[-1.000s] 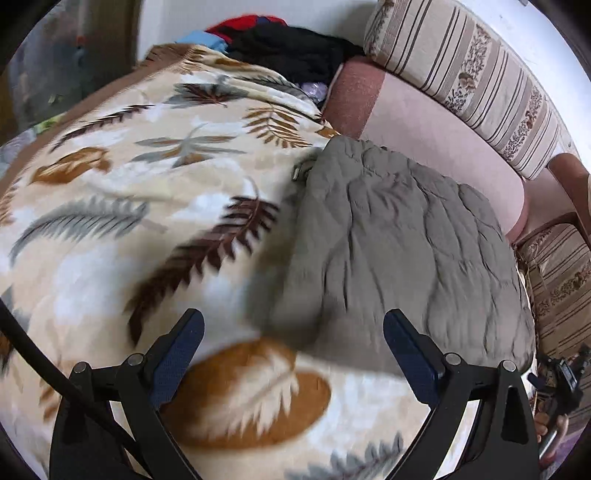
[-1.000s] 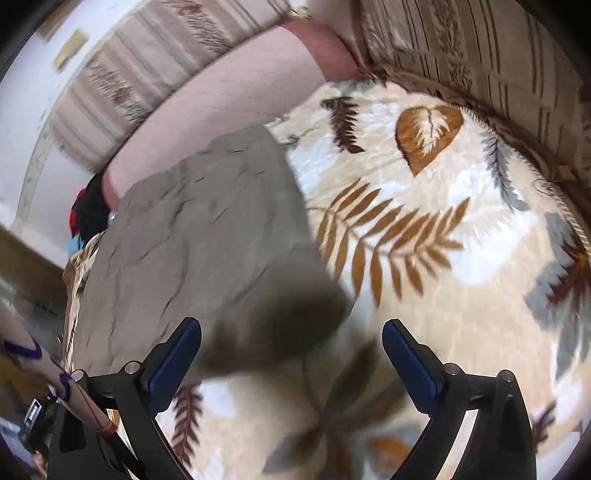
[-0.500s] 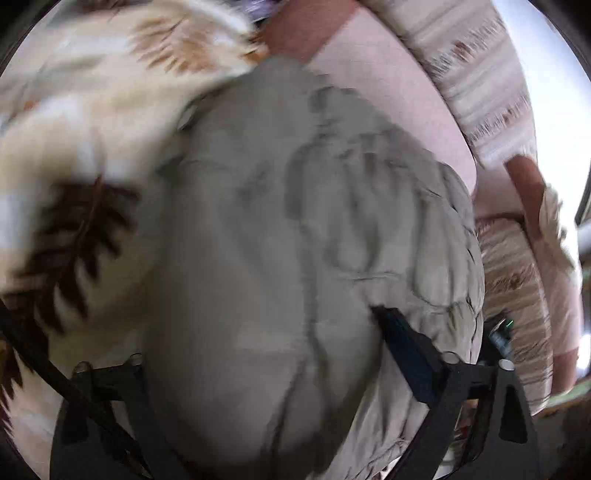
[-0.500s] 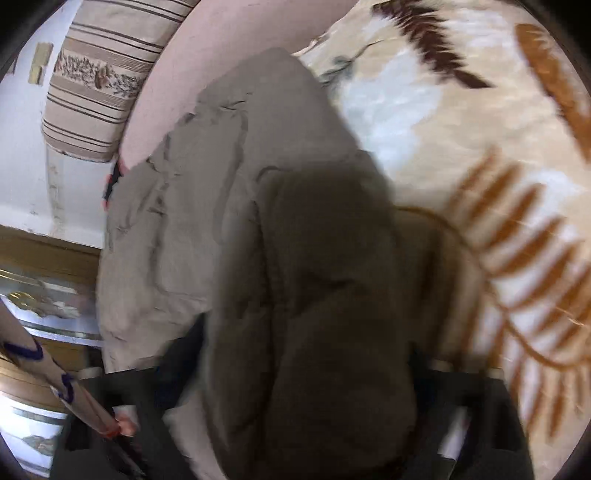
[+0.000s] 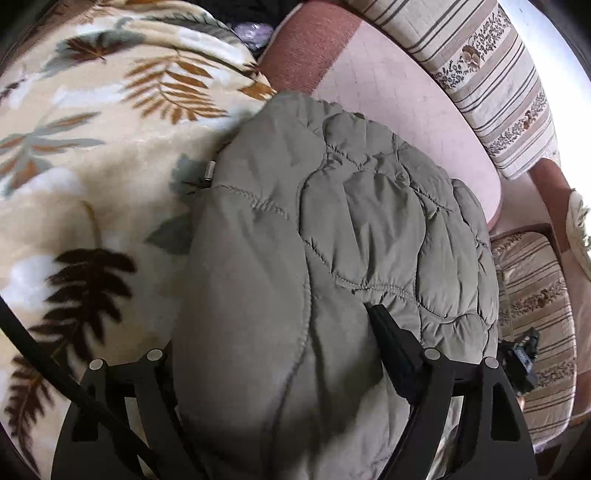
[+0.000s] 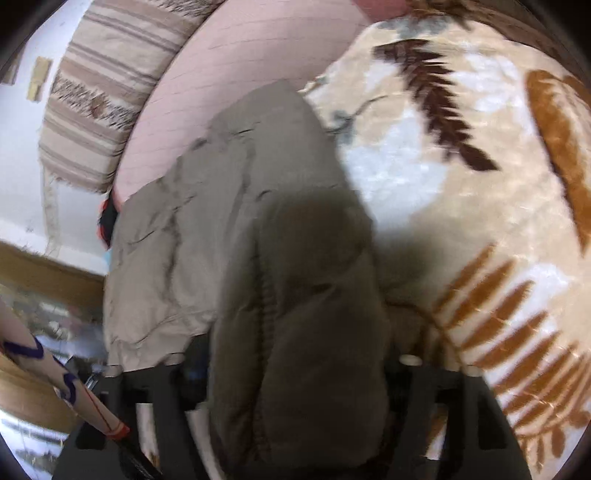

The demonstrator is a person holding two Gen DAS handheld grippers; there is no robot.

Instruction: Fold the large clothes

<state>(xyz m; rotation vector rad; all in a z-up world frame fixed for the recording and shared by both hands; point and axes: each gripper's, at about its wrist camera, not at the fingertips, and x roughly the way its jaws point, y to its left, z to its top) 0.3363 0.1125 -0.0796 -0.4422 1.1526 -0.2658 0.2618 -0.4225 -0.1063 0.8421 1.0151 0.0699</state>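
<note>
An olive-grey quilted jacket (image 5: 332, 221) lies folded on a leaf-patterned blanket (image 5: 92, 166), up against the sofa's pink backrest. My left gripper (image 5: 273, 325) straddles its near edge. The thick fabric bulges up between the jaws, which are closing; the right finger (image 5: 388, 332) presses into a fold and the left finger is buried under cloth. In the right wrist view the jacket (image 6: 240, 221) rises as a bunched ridge through my right gripper (image 6: 299, 350). Those jaws are opening slightly, and the padding hides both fingers.
The pink backrest (image 5: 388, 92) and a striped cushion (image 5: 498, 92) run behind the jacket. Dark clothes (image 5: 251, 7) are piled at the far end. The blanket (image 6: 461, 184) spreads wide to the right. A pale patterned sleeve (image 6: 37, 362) shows at lower left.
Both grippers moved forward and down from bare blanket onto the jacket's near edge. Their jaws stood wide with nothing between them; now the jacket fills both gaps.
</note>
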